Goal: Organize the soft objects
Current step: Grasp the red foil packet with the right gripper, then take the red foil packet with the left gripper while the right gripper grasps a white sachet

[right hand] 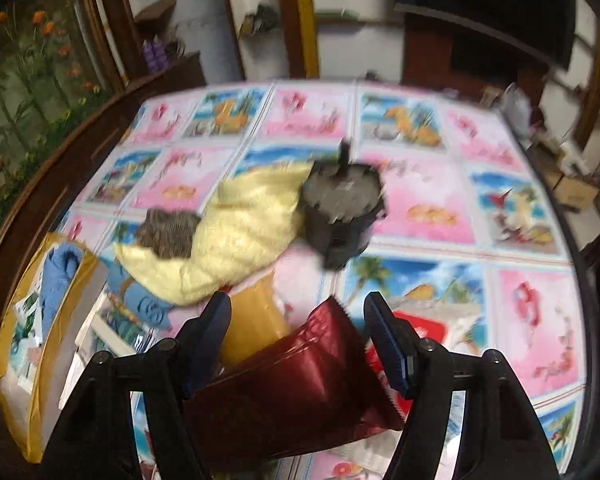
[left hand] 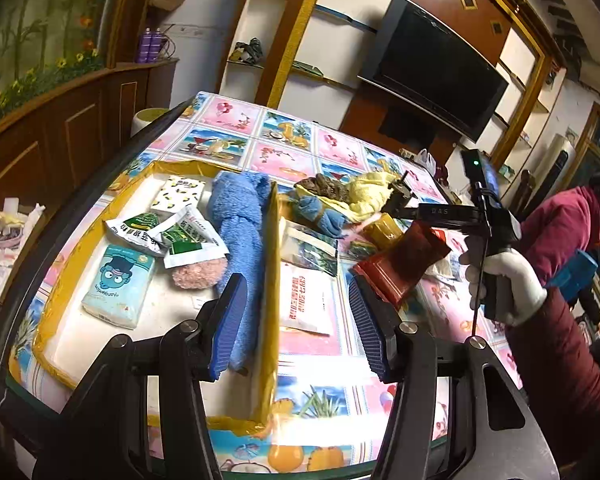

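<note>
A yellow-taped tray [left hand: 269, 264] on the left holds a blue towel [left hand: 238, 220], a pink puff [left hand: 198, 274], tissue packs [left hand: 120, 286] and sachets [left hand: 188, 240]. My left gripper [left hand: 298, 322] is open and empty above the tray's right wall. My right gripper [right hand: 298, 344] is open, with a dark red pouch [right hand: 296, 376] lying between and under its fingers; the pouch also shows in the left wrist view [left hand: 400, 264]. A yellow cloth [right hand: 228, 236], a brown knit piece [right hand: 168, 232], a rolled blue cloth [right hand: 146, 306] and a yellow pouch [right hand: 256, 322] lie ahead.
A dark ashtray-like pot [right hand: 342, 208] stands beyond the yellow cloth. White sachets [left hand: 306, 296] lie right of the tray. A person in red [left hand: 560, 224] stands at the far right. The table edge [left hand: 4, 320] curves close on the left.
</note>
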A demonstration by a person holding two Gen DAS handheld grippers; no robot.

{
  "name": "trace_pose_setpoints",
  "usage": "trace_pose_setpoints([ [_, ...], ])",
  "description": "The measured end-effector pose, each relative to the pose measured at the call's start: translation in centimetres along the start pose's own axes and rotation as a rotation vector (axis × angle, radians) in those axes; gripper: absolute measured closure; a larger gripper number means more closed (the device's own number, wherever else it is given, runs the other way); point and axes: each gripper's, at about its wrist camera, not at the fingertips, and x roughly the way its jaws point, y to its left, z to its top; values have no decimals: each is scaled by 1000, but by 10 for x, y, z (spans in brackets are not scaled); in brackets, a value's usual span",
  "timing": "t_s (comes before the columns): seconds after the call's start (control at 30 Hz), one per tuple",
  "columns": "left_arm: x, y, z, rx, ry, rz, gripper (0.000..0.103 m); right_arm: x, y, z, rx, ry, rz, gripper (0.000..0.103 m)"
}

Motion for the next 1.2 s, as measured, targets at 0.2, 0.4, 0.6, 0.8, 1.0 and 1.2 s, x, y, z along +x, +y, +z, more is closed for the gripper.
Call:
trace_pose_setpoints([
  [0.2, 15, -9, -2, 22, 43, -27, 50, -18, 21, -41, -114, 181, 331, 34],
  [0.4, 36, -32, -9, 91, 117, -80, 50, -51, 28, -92, -225, 222, 355, 34],
  [0.6, 81, -81, -3, 227, 252, -119, 50, -86, -12, -76, -66, -26, 187, 34],
  [0.8, 138, -137, -6, 421, 328, -145, 50, -86, -50, -89, 85, -81, 233, 34],
  [1.0, 198, -159, 1, 536, 361, -112, 50, -89, -83, -100, 184, -104, 259, 34],
  [1.2, 231, -163, -1, 547, 389, -107, 20, -91, -95, -104, 207, -122, 283, 34],
])
